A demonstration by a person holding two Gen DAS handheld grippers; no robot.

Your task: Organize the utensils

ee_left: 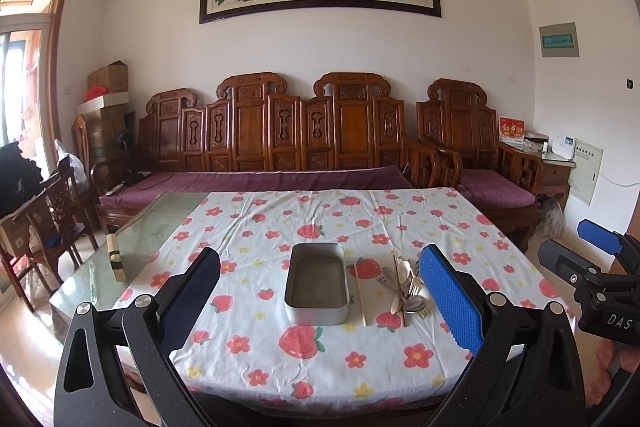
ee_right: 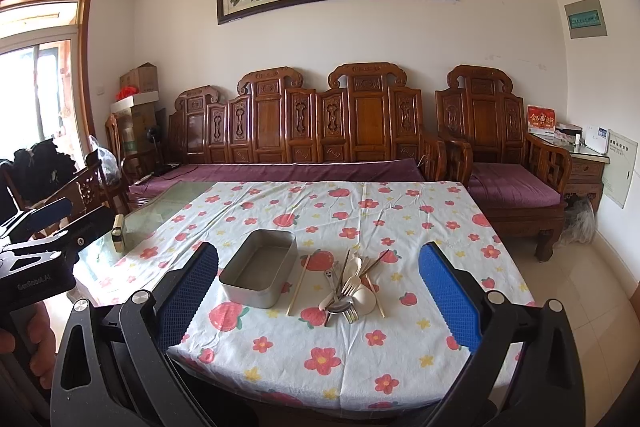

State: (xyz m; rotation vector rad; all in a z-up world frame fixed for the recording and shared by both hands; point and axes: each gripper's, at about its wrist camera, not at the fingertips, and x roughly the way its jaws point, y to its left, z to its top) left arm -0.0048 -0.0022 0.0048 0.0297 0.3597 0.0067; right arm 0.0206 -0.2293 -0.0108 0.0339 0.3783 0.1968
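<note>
Both claws hovered level above the near edge of the tabletop (ee_left: 248,227), the left claw (ee_left: 320,291) and right claw (ee_right: 318,291) spread wide and empty. The utensils (ee_right: 350,285) lay heaped just right of the metal tin (ee_right: 260,269).

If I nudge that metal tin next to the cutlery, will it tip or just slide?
The metal tin is low, wide and flat-bottomed, so it probably won't tip. It looks empty and thin-walled, likely light. On the loose floral tablecloth it may drag and wrinkle the fabric rather than slide cleanly.
</note>
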